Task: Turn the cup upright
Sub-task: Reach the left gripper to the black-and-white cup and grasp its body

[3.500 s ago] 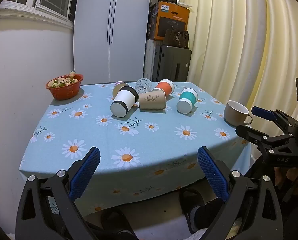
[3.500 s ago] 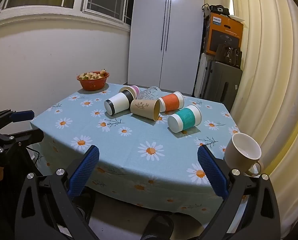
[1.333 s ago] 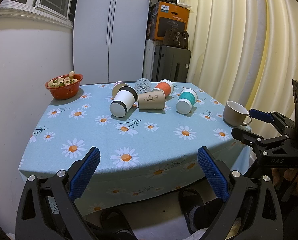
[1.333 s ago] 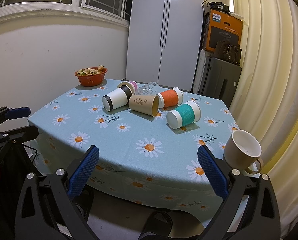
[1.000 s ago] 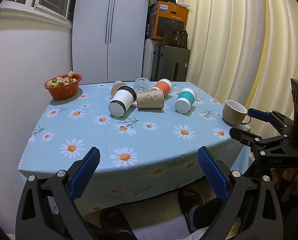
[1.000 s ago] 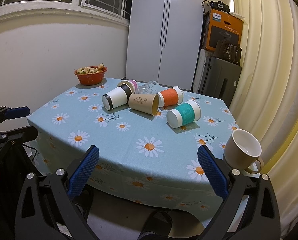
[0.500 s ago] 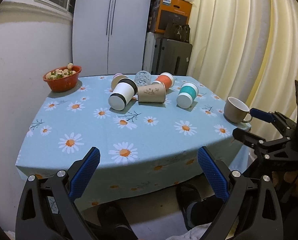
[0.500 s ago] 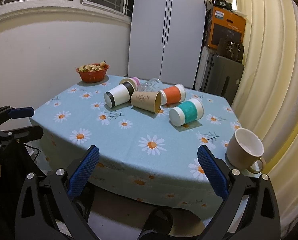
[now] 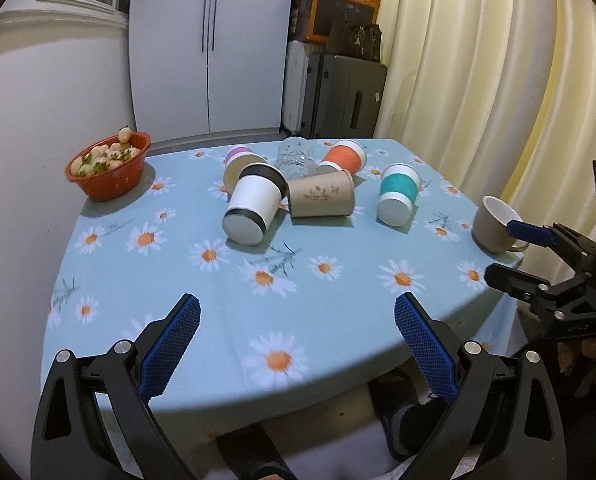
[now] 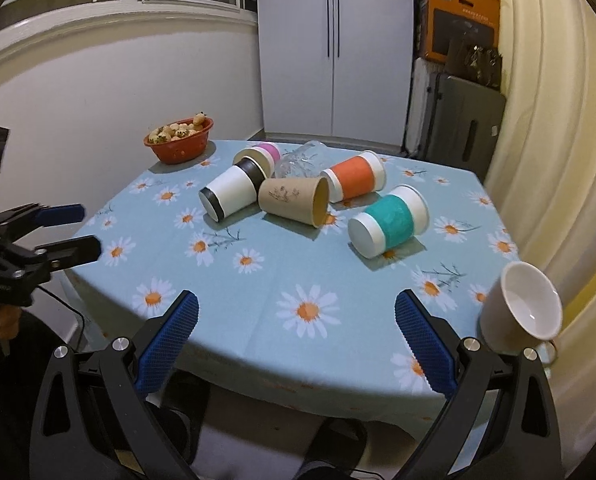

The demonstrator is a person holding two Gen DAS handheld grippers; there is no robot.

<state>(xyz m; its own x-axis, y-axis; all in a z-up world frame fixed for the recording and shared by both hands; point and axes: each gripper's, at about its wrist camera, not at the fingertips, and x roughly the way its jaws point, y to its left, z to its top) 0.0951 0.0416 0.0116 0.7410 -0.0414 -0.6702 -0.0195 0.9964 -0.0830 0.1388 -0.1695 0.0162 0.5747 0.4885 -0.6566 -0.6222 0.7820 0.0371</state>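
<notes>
Several paper cups lie on their sides mid-table: a white one with black bands [image 9: 254, 209] [image 10: 232, 194], a brown kraft one [image 9: 322, 199] [image 10: 296, 201], a teal-banded one [image 9: 397, 199] [image 10: 389, 226], an orange one [image 9: 343, 157] [image 10: 355, 176] and a pink one [image 9: 240, 162] [image 10: 260, 154]. A clear glass [image 9: 295, 160] [image 10: 301, 163] lies among them. My left gripper [image 9: 296, 320] is open and empty over the table's near edge. My right gripper [image 10: 296, 316] is open and empty, also at the near edge.
A beige mug [image 9: 495, 224] [image 10: 519, 308] stands upright at the table's right edge. A red bowl of fruit [image 9: 108, 166] [image 10: 180, 140] sits at the far left. Curtains hang on the right. A white wardrobe, boxes and suitcases stand behind the daisy tablecloth [image 9: 298, 280].
Both grippers have risen and moved forward over the table's near edge, so the cups look larger. Both stay open and empty. No cup has moved.
</notes>
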